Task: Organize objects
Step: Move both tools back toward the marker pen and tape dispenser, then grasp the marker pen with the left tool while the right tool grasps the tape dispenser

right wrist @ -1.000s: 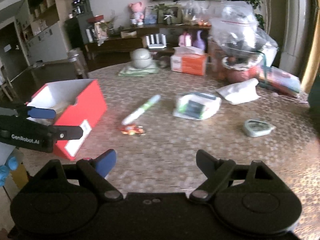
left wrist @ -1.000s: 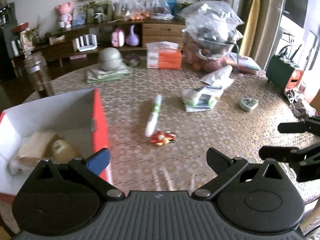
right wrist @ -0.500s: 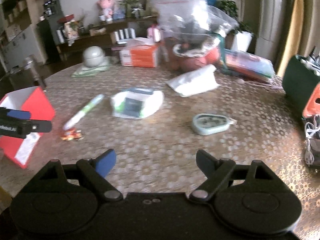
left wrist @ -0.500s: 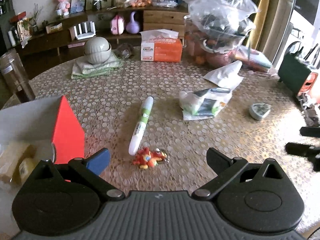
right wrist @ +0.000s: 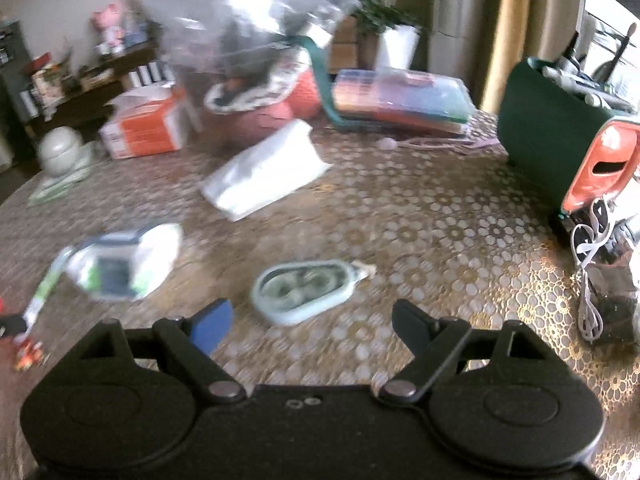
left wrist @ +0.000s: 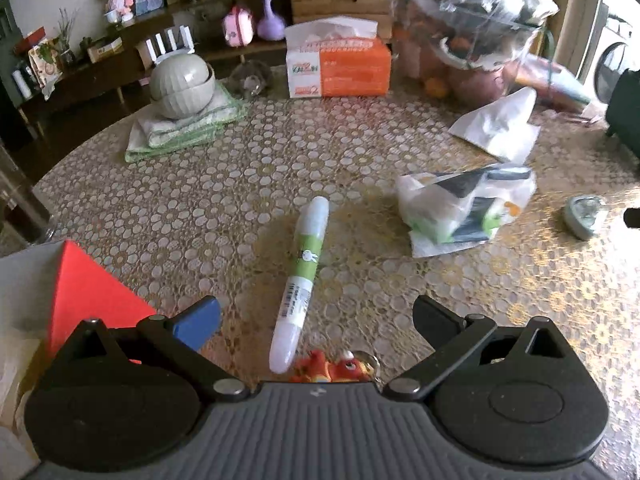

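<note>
I see my left gripper (left wrist: 316,316) spread wide over the white-and-green marker pen (left wrist: 300,276), my right gripper (right wrist: 312,320) wide above the pale-blue oval case (right wrist: 304,286).

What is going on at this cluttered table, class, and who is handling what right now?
A person is tidying a table with two handheld grippers. Both are open and hold nothing. The left gripper hangs over a green-and-white marker and a small red toy, beside a red box. The right gripper points at a pale green oval case. Nothing is picked up yet.
</note>
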The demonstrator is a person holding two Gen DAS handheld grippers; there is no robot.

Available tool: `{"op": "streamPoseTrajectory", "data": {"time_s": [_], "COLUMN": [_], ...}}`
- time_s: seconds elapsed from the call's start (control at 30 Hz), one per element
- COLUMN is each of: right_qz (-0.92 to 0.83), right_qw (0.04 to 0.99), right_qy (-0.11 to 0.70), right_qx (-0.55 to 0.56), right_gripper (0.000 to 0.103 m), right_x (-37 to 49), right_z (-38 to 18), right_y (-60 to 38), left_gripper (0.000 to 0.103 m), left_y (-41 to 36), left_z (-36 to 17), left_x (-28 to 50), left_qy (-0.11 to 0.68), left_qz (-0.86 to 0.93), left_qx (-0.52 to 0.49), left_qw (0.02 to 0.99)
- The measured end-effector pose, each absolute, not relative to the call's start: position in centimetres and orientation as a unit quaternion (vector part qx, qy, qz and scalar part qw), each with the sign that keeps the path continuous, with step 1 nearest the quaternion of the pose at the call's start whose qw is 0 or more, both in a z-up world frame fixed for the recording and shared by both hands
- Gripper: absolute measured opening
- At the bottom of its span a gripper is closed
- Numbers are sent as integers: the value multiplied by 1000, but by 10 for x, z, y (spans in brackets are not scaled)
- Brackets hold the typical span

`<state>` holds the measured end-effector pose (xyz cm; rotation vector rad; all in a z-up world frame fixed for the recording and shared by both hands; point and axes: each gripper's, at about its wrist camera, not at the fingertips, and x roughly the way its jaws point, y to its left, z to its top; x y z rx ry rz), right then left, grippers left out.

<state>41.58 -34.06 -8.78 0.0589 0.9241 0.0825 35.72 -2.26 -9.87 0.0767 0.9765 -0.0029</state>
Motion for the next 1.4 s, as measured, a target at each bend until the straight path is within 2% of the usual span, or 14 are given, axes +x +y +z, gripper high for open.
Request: {"op": "streamPoseTrajectory", "data": {"time_s": [0.4, 0.63, 0.77, 1.1, 1.37, 1.4], "right_qz": [-51, -62, -62, -26, -11, -10], "right_qw": [882, 883, 881, 880, 876, 876], "right_qy": [463, 465, 469, 471, 481, 483], "right_qx": [68, 26, 9, -54, -10, -8], "right_gripper": [87, 87, 87, 88, 88, 87], "right_x": [472, 483, 482, 445, 427, 429], "right_z": [-115, -128, -133, -133, -135, -135], "right_y": [-325, -307, -305, -320, -353, -354], "left_gripper": [102, 102, 92, 87, 75, 70], "left_y": [-17, -11, -9, -7, -6, -6], "left_z": [-124, -130, -132, -137, -136, -136], "left_x": [384, 393, 396, 396, 394, 393], "left_qy": [499, 503, 504, 502, 503, 504], "left_qz": [1, 6, 5, 3, -8, -11], "left_qx": [41, 43, 43, 43, 24, 21], "left_qw": [866, 863, 863, 864, 864, 864]}}
